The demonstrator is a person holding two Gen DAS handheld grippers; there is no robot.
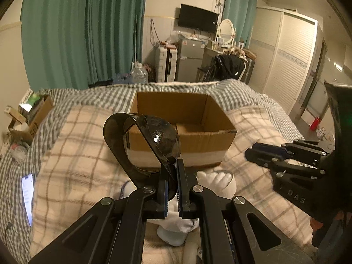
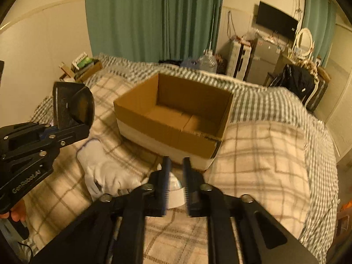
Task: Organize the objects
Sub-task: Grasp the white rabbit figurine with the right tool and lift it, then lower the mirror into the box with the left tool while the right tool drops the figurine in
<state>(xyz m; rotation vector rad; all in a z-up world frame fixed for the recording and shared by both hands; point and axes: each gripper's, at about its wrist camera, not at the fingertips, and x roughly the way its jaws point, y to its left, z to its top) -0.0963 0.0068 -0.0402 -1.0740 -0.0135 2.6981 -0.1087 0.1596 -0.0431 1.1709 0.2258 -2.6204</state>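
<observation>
Looking from the left wrist, a plaid bed (image 1: 72, 145) fronts green curtains (image 1: 88, 28); the left gripper (image 1: 173, 171) pinches dark sunglasses (image 1: 143, 140), arcing up-left before the cardboard box (image 1: 182, 118). From the right wrist, the right gripper (image 2: 176, 165) stands narrowly parted, empty, above a white glove (image 2: 103, 171).

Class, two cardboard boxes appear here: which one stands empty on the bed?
The large open cardboard box ahead of the left gripper; the smaller box by the wall holds items.
</observation>
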